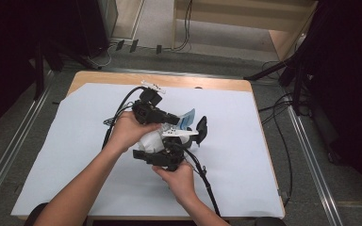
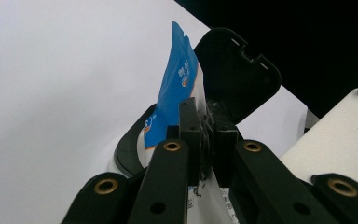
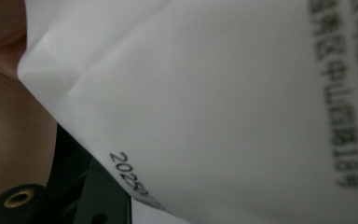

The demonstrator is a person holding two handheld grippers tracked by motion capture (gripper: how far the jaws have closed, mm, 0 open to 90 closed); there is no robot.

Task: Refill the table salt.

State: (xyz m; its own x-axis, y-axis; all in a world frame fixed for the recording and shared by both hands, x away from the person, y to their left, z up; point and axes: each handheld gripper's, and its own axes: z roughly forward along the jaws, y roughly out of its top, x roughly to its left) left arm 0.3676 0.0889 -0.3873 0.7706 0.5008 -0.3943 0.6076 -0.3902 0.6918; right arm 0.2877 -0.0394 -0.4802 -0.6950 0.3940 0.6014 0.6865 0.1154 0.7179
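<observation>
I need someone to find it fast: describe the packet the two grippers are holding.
On the white sheet covering the wooden table, look to the middle, where both hands meet. Between the left gripper and right gripper is a soft blue-and-white packet, printed with black text. It stands beside a black hinged-lid container; nothing else is blue.

From my right gripper view the white pouch (image 3: pixel 223 102) sits so close I can't see my fingers past it, and its print (image 3: pixel 340 93) is blurred and cut off at the edge. Can't tell how the right fingers meet it.
</observation>
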